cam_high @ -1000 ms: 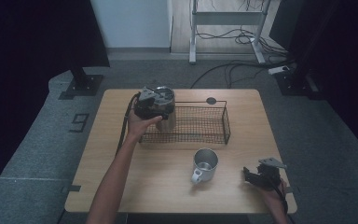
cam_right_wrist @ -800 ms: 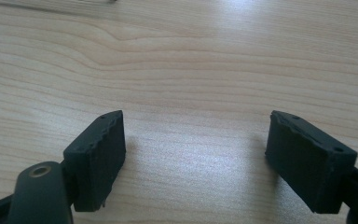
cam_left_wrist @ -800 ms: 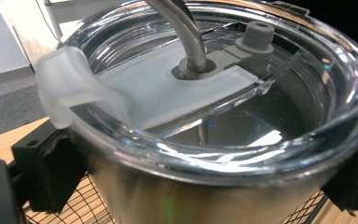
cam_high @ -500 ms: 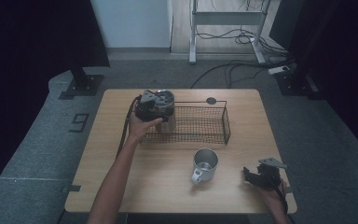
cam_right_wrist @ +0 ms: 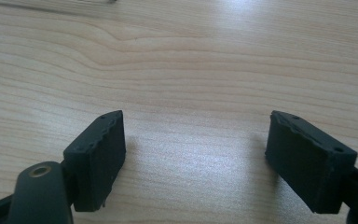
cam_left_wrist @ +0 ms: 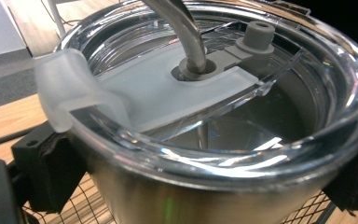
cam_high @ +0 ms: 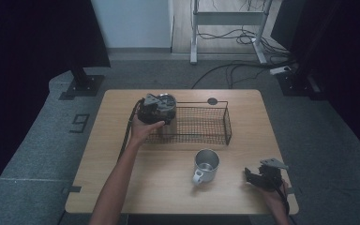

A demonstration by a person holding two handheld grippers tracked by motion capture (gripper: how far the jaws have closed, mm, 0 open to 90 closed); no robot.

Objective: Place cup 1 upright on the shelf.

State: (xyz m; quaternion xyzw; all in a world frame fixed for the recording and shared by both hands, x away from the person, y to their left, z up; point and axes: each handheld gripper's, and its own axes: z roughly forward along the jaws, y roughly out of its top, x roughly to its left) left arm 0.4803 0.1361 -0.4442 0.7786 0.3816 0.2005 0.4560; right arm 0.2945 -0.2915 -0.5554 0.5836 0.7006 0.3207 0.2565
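The room is dim, with dark curtains at both sides, a grey carpeted floor (cam_high: 42, 154) and a pale wall at the back. A metal desk frame (cam_high: 225, 28) stands beyond the table, with cables trailing over the floor beside it. A black stand foot sits on the carpet off the table's far left corner.

The light wooden table (cam_high: 112, 187) is the centre of it all. Toward its far edge sits a black wire basket (cam_high: 201, 125), long side across the table. A small dark disc (cam_high: 212, 101) lies just behind the basket.

At the basket's left end the left gripper (cam_high: 153, 108) is clamped on a steel tumbler (cam_left_wrist: 177, 186) with a clear lid and a metal straw (cam_left_wrist: 182, 28); its black pads press on both sides of the tumbler, over the basket's mesh.

Nearer than the basket, well apart from it, a steel mug (cam_high: 206, 164) stands upright on the bare wood, handle toward the person.

To the right of the mug, near the table's edge, the right gripper (cam_right_wrist: 196, 154) hovers over bare wood, a clear gap between its jaws, holding nothing.
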